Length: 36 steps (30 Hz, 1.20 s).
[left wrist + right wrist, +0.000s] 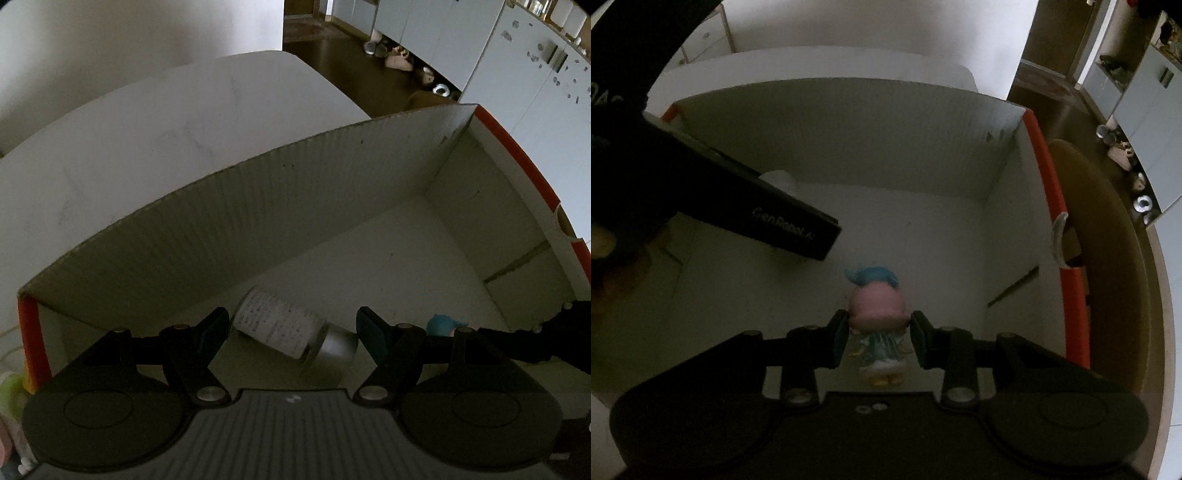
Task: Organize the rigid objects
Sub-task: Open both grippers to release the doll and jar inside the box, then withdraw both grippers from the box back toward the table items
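A big cardboard box (332, 206) with ribbed white walls and orange edges sits on a smooth white desk (147, 140). Both grippers reach down into it.

The left gripper (293, 328) has its two dark fingers spread wide apart and holds nothing. Between them, on the box floor, lies a small round bottle (280, 325) on its side. It has a white paper label with tiny print and a shiny silver cap. It lies near the long ribbed wall, at the left end of the box.

The right gripper (879, 341) has its two flat pads pressed on each side of a little toy doll (879, 314). The doll looks like smooth plastic, with a round pink head, blue hair and a teal dress. It is above the box floor, closer to the right orange edge.
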### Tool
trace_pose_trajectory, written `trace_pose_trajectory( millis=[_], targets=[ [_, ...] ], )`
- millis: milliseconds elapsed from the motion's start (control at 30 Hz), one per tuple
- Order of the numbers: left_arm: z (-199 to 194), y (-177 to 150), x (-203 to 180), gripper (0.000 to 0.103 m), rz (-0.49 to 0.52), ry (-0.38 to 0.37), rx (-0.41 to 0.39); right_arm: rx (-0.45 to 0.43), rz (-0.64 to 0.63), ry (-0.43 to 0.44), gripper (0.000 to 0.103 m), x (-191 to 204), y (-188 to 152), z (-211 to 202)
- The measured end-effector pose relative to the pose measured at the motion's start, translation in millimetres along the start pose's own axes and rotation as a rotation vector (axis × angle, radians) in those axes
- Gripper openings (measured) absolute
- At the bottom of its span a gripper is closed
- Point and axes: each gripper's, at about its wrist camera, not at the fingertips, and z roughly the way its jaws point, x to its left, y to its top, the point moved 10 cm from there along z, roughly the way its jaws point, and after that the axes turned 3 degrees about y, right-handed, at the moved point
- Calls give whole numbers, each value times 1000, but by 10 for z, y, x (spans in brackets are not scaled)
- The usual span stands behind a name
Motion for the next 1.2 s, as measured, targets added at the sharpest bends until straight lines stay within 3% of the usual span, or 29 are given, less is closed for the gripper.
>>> trace_pose_trajectory(
  millis=[233, 633, 833, 1200],
  targets=[
    [-15, -54, -1, 76, 10, 2, 10, -2, 10, 21, 45, -1, -15, -71],
    [-423, -119, 122, 76, -2, -44, -106, -114, 33, 39, 60, 51, -60, -510],
    [-599, -211, 207, 76, -17, -56, -115, -149, 59, 62, 63, 72, -127, -695],
    [-1292, -373, 327, 76, -43, -98, -265, -274, 48, 98, 71, 237, -21, -1138]
  ],
)
